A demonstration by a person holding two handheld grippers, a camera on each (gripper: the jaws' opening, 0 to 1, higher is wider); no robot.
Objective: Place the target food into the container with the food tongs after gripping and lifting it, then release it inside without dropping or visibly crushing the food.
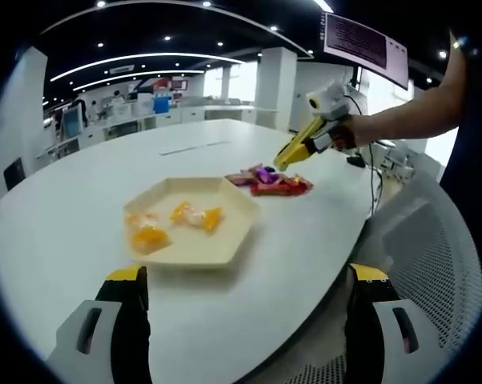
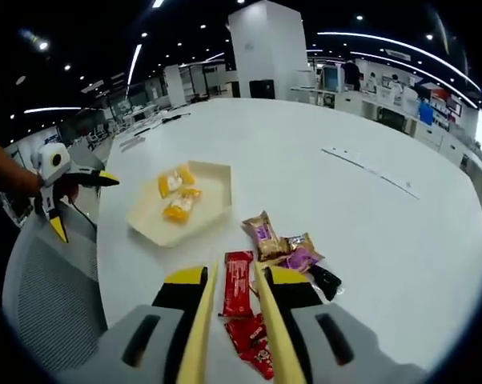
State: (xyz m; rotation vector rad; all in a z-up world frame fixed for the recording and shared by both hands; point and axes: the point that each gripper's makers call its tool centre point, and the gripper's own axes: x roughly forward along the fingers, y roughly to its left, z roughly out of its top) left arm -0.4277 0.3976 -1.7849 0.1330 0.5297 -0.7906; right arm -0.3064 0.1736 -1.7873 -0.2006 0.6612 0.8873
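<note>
Red snack packet (image 2: 238, 292) lies flat on the white table (image 2: 369, 232), between the yellow tongs (image 2: 239, 320) in the right tool (image 2: 239, 298), narrow gap, not clamped. Beige hexagonal tray (image 1: 194, 220) with orange-wrapped sweets (image 1: 197, 216) nearby. Left tool (image 1: 245, 276) spread wide, empty.
</note>
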